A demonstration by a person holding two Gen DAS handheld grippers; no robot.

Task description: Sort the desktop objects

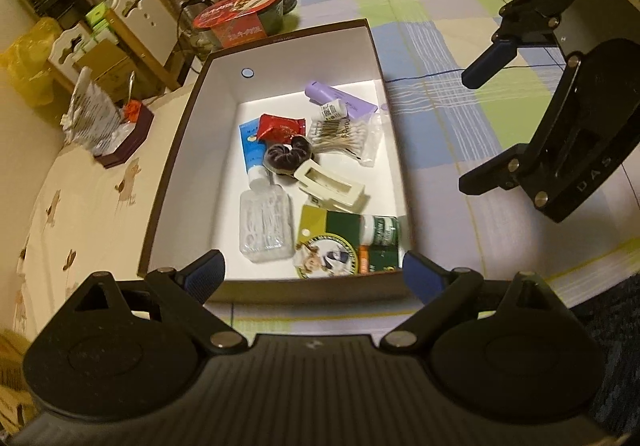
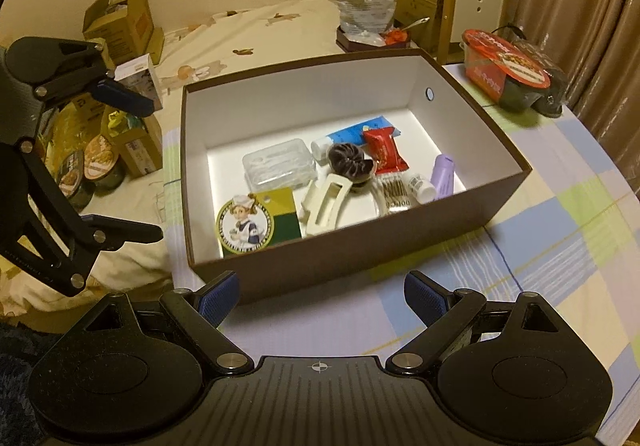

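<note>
A brown box with a white inside (image 1: 208,117) (image 2: 360,254) stands on the checked cloth. Lying in it are a purple tube (image 1: 340,99) (image 2: 443,175), a bag of cotton swabs (image 1: 340,135), a red packet (image 1: 280,127), a blue tube (image 1: 250,147), a dark scrunchie (image 1: 286,157), a cream hair claw (image 1: 330,185) (image 2: 326,201), a clear plastic case (image 1: 266,226) (image 2: 278,163) and a green card pack (image 1: 324,250) (image 2: 256,224). My left gripper (image 1: 314,278) (image 2: 140,165) hovers open at the box's near short end, holding nothing. My right gripper (image 2: 322,296) (image 1: 476,125) is open and empty beside the box's long side.
A noodle bowl with a red lid (image 1: 244,15) (image 2: 508,73) sits behind the box. A white wooden rack (image 1: 132,17) and a small brown box with a crumpled packet (image 1: 116,133) stand nearby. Cardboard boxes (image 2: 120,21) and noodle cups (image 2: 96,161) crowd the bed side.
</note>
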